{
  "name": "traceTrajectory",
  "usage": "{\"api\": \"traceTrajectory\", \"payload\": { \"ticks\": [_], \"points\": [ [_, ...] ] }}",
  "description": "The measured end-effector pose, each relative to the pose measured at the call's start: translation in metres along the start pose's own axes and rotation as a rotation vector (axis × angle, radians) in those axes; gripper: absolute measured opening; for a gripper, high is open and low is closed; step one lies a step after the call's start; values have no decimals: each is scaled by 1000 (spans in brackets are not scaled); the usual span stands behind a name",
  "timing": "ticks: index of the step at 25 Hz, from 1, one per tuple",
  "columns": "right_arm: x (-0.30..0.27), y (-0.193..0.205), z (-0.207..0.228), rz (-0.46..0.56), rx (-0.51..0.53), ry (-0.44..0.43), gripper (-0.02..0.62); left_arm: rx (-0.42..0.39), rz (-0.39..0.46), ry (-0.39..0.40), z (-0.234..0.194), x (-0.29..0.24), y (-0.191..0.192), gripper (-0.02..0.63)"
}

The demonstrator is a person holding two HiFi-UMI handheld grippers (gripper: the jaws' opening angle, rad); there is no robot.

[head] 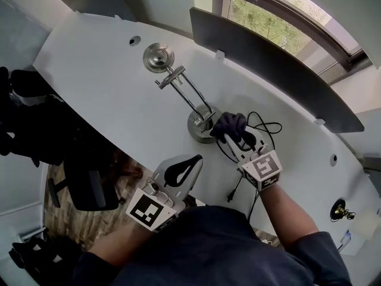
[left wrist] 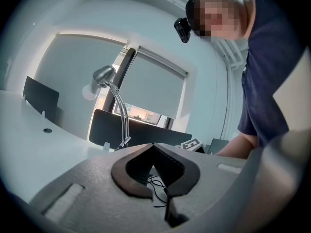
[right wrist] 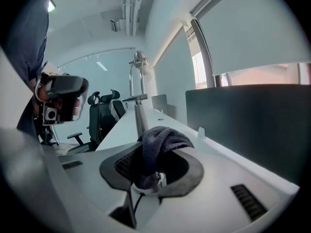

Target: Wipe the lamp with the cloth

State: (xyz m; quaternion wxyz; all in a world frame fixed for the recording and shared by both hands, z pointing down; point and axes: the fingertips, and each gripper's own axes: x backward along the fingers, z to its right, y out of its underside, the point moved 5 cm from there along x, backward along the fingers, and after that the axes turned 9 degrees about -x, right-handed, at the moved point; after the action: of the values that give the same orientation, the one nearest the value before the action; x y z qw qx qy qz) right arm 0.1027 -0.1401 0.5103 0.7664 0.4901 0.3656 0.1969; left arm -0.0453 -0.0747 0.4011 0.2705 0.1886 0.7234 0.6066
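Standing just right of centre in the head view, the chrome desk lamp (head: 199,124) rests its round base on the curved white desk (head: 107,82), with its thin stem leaning toward the upper left and ending in a round head (head: 158,57). A dark cloth (head: 231,124) is bunched right against the base's right side, clamped between the jaws of the right gripper (head: 233,140). A black cable (head: 268,125) loops on the desk just right of it. The left gripper (head: 198,158) hangs lower, off the desk's near edge, its jaws closed tip to tip on nothing. A dark divider panel (head: 268,58) runs along the desk's far side at upper right, and an office chair (head: 89,186) sits at lower left.
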Motion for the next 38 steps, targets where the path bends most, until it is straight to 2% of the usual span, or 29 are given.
{"api": "traceTrajectory", "payload": {
  "ticks": [3, 9, 15, 25, 32, 38],
  "points": [
    [-20, 10, 19, -36, 29, -2, 107, -1, -3, -10, -1, -6, 4, 3],
    [-61, 31, 48, -110, 71, -19, 106, 15, -62, -40, -6, -6, 16, 3],
    [-81, 55, 56, -198, 94, -28, 106, 34, -85, -74, -10, -2, 23, 3],
    [-66, 84, 32, -259, 86, -8, 106, 37, -82, -54, -6, 8, 23, 3],
    [-59, 99, -3, -293, 38, 4, 106, 28, -61, -47, -3, 24, 19, 3],
    [-70, 104, -40, -328, 23, -18, 106, 21, -45, -53, -1, 43, 14, 3]
  ]
}}
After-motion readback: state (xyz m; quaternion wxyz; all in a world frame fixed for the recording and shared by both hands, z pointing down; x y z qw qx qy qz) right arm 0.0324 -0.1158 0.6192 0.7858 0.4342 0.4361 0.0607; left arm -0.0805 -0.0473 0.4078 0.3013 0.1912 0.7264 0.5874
